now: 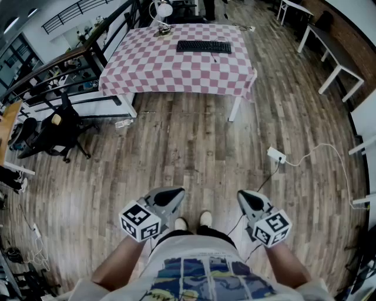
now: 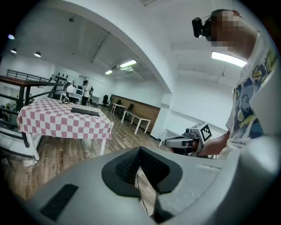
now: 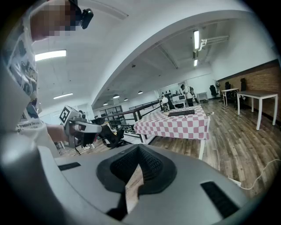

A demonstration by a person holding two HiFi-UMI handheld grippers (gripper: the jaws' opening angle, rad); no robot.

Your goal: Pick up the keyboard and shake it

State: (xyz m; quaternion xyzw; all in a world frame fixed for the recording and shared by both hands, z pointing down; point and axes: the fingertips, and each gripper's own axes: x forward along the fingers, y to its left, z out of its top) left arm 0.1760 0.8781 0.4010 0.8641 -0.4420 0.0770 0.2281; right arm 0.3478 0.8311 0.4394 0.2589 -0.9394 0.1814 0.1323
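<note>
The left gripper [image 1: 175, 193] and the right gripper [image 1: 243, 197] are held low in front of the person's body, side by side but apart, just above the shoes [image 1: 191, 222]. Both bare forearms [image 1: 117, 266] come out from the sides of the printed T-shirt [image 1: 205, 276], bent at the elbow. The grippers' noses point forward and lean slightly toward each other. The marker cubes sit at the rear, nearest the wrists.

In the left gripper view the two dark ribbed pads [image 2: 127, 166] meet at the tip. Nothing is between them, and only floor shows through the narrow gap behind the tip. The right gripper view shows the same thing: its pads [image 3: 151, 163] are pressed together and hold nothing. Neither gripper touches any object.

Beyond them is open wooden floor [image 1: 194, 147], with a white power strip [image 1: 276, 155] and its cable lying to the right. A black office chair [image 1: 53, 132] stands to the left.

The keyboard [image 1: 204, 46] is well away from both grippers. It lies flat on the pink-and-white checked table [image 1: 170, 73] at the far side of the room, toward the table's far edge. A white lamp [image 1: 162, 10] stands near the table's far left corner. White tables [image 1: 332, 59] line the brick wall to the right.
</note>
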